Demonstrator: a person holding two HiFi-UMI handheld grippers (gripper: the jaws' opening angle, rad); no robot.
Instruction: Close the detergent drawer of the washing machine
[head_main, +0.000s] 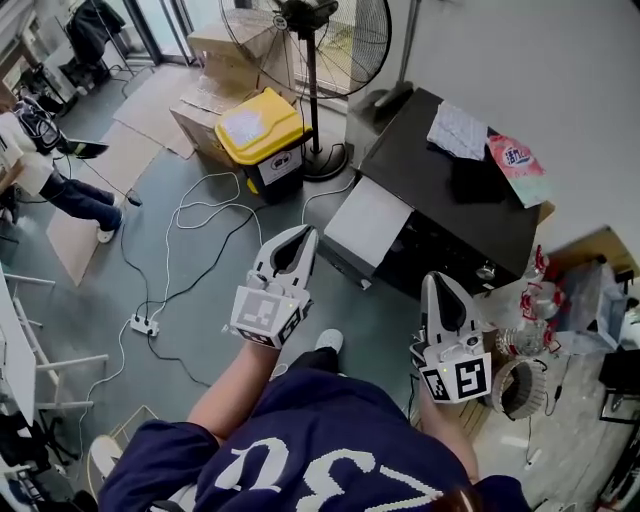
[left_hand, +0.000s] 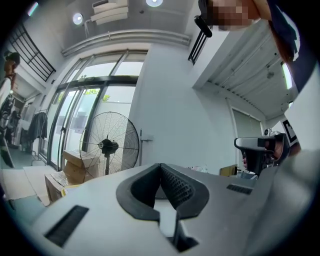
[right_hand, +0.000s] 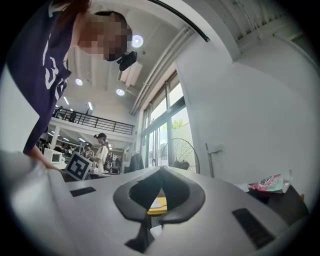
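Both grippers have jaws together with nothing between them: left gripper (head_main: 298, 238) at centre, right gripper (head_main: 441, 285) lower right, near the washer's (head_main: 450, 190) front edge. The washer sits upper right; its drawer cannot be made out. Bare floor (head_main: 345, 305) lies between the grippers, and cables (head_main: 200, 215) trail at left.

The washing machine (head_main: 432, 190) stood in the upper right of the head view. It was a dark, boxy unit set against the white wall and seen from above, with its black top facing up. A pale grey slab (head_main: 372, 222) jutted from its lower-left side. Whether that was its drawer could not be told.
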